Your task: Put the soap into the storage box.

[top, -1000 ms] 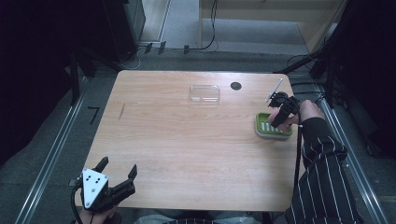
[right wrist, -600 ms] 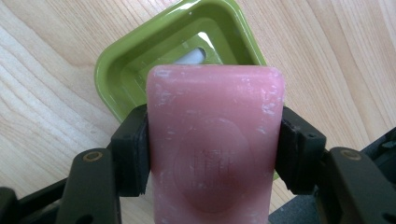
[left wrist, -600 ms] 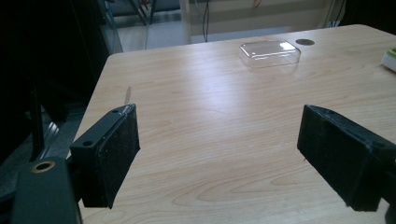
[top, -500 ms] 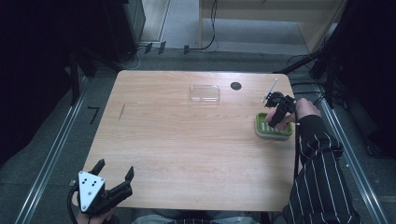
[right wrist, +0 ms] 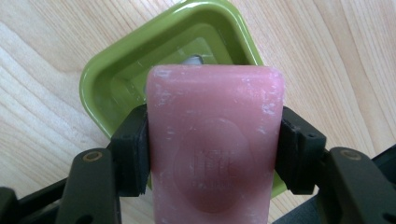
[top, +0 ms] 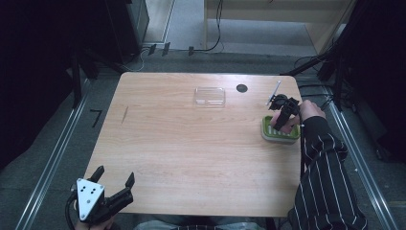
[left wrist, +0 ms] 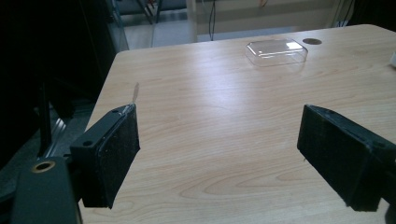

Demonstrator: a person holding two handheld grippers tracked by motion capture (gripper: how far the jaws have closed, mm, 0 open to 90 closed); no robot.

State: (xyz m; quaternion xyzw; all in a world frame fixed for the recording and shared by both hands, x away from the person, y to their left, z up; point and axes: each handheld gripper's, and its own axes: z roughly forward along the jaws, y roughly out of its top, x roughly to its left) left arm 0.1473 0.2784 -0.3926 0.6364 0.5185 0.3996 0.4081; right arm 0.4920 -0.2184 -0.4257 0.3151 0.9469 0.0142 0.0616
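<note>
Right claw (right wrist: 212, 154) is clamped on the pink soap bar (right wrist: 215, 144), pads pressing its two long sides, bar held over the green soap dish (right wrist: 116, 79). The dish sits near the right edge of the table (top: 182, 153). Can't tell if the bar touches the dish. Left claw (left wrist: 219, 154) hangs at the near left corner, jaws wide apart, nothing between them. Clear plastic lid (top: 209, 96) lies at the far side, well apart from both.
</note>
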